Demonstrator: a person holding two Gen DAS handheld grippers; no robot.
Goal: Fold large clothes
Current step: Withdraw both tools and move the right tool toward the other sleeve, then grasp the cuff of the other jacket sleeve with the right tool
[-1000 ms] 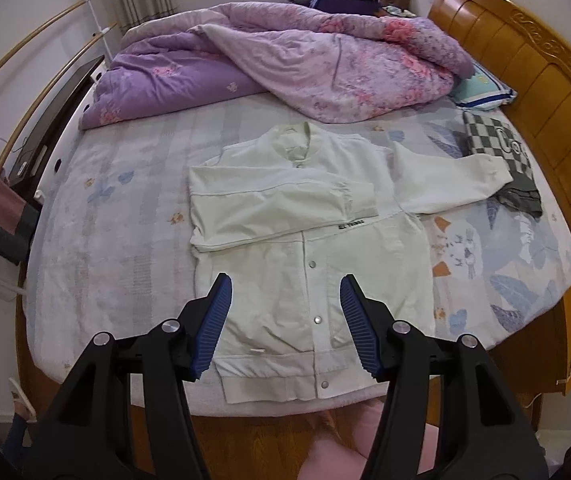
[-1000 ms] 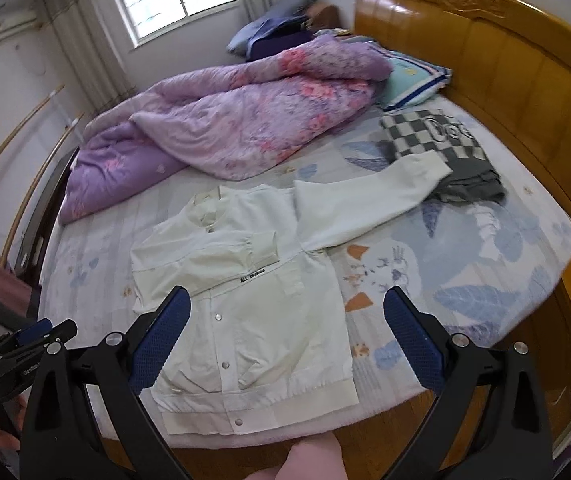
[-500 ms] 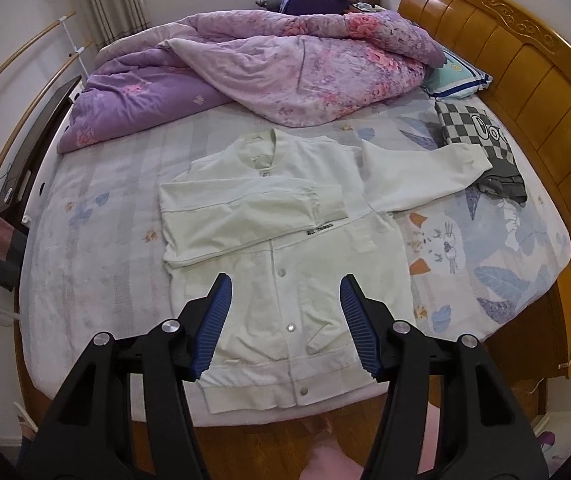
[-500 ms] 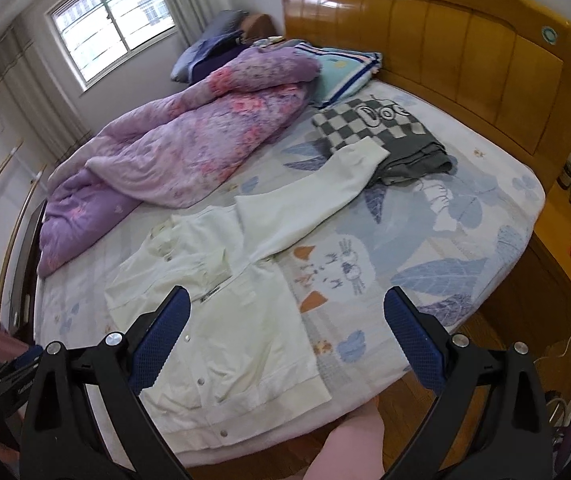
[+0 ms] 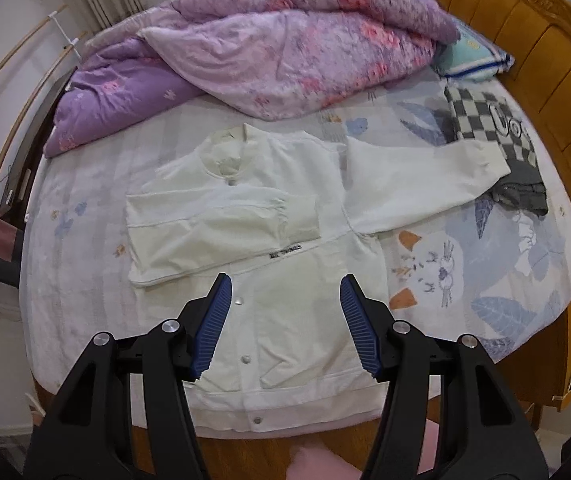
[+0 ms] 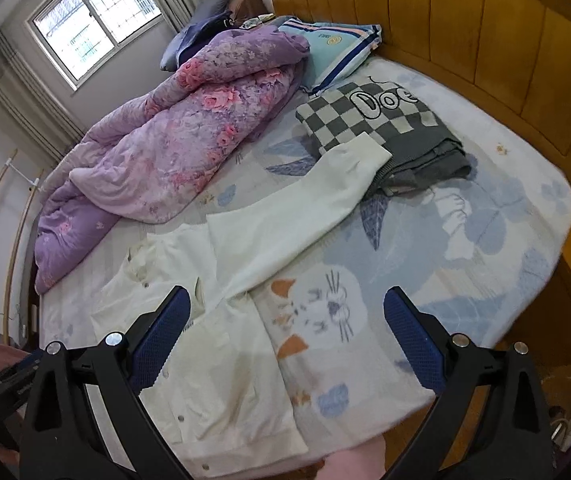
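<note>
As both views swing right toward outstretched white jacket sleeve (image 6: 305,208), right gripper (image 6: 285,340) jaws wide, left gripper (image 5: 285,320) jaws half-open, both empty; sleeve fold likely next.

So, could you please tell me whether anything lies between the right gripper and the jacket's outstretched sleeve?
Nothing visible does. The right gripper is open above bare bedsheet, and the sleeve lies uncovered ahead; only its cuff rests on the checkered garment.
</note>
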